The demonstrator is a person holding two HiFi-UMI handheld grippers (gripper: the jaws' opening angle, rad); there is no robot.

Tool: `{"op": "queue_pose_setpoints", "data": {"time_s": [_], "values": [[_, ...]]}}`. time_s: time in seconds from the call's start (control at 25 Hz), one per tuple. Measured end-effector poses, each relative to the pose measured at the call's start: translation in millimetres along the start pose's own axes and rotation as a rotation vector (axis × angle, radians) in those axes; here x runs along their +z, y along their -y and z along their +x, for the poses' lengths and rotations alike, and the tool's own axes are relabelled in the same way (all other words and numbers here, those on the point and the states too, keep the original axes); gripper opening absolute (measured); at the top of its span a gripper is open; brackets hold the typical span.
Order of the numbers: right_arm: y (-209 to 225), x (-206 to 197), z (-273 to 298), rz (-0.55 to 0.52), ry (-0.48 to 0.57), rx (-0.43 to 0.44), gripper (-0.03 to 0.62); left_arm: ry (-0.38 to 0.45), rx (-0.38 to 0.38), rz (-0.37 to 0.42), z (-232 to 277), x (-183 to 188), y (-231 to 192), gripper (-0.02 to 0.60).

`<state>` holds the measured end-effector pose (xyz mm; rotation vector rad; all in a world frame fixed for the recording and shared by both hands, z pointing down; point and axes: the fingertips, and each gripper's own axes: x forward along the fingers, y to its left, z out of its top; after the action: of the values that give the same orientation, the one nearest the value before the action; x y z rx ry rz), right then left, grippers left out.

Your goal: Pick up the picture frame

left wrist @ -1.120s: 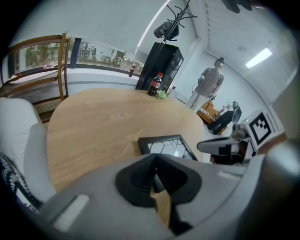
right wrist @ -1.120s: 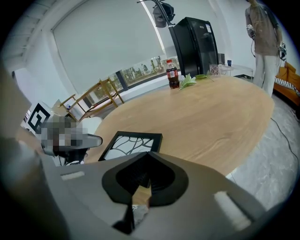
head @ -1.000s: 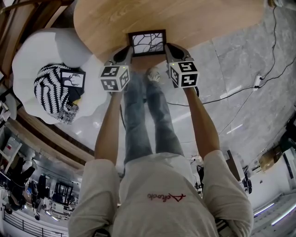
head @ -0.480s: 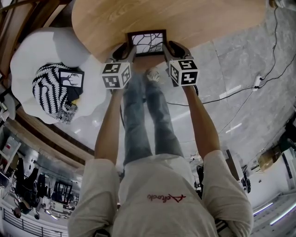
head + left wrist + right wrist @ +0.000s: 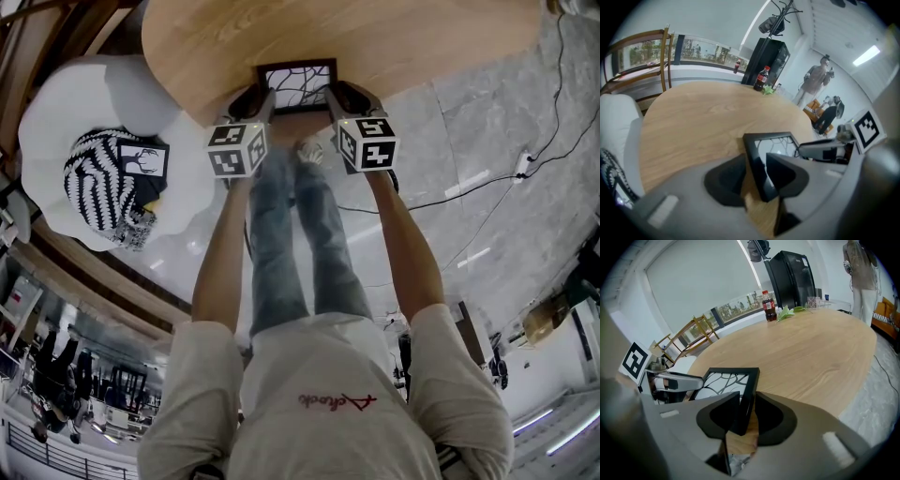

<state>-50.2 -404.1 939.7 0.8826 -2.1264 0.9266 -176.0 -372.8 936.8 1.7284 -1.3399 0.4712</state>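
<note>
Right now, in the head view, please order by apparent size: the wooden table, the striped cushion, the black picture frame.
Largest: wooden table; then striped cushion; smallest: black picture frame. Nearness to the camera may distort this.

picture frame (image 5: 298,86) on table (image 5: 422,37) near edge, chair (image 5: 61,98) left

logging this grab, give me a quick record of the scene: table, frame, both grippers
table: round light wooden table
frame: black rectangular picture frame with branch print, lying at table's near edge
left gripper: jaws closing, frame's left side between them
right gripper: jaws closing, frame's right side between them
</note>
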Motion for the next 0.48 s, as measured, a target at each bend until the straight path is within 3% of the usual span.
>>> {"op": "queue_pose_setpoints", "data": {"time_s": [0.48], "values": [[-0.8,-0.5,3.1,0.021,0.009,-0.011,0.094,0.006,0.013,-0.018,1.4,-0.2,-1.0,0.092]]}}
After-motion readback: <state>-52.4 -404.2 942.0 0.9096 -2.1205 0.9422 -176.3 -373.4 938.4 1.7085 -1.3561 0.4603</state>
